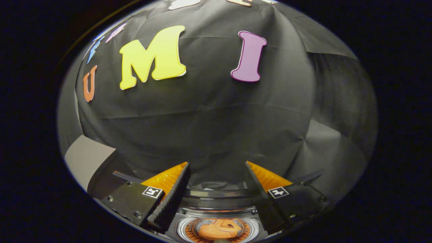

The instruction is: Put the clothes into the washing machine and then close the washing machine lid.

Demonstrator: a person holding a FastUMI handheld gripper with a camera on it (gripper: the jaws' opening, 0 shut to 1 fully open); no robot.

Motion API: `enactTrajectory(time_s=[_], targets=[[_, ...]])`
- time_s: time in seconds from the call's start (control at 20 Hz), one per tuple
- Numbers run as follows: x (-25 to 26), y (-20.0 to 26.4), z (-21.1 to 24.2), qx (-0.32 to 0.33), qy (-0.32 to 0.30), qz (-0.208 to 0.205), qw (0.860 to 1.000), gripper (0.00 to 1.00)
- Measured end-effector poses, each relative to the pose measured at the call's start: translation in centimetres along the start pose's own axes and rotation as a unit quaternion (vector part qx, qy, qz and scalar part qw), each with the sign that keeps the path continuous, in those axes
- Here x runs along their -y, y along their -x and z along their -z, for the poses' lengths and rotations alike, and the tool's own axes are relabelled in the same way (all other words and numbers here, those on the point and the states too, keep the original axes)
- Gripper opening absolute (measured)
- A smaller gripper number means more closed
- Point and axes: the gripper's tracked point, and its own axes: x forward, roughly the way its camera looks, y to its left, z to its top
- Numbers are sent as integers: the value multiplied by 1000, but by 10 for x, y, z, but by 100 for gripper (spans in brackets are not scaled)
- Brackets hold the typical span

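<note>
My gripper (217, 167) is open, held high and level, with nothing between its fingers. Below and between the fingers I look down on the washing machine (216, 211), a small round unit with a silvery rim. Its lid (216, 193) appears as a dark clear band at the far side of the rim; whether it is up or down I cannot tell. Inside the drum lies a bundle of orange clothes (218, 230). The fingers stand well above the machine, apart from it.
The black cloth wall (216, 118) of the booth hangs just beyond the machine. A light grey panel (84, 158) leans at the left, beside my left finger (170, 199).
</note>
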Motion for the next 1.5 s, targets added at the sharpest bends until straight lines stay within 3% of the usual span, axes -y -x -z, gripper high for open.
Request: enactTrajectory(time_s=[0.75,1.5], targets=[[-1,47,27,45,5,0,999,99],[-1,89,70,51,8,12,999,99]])
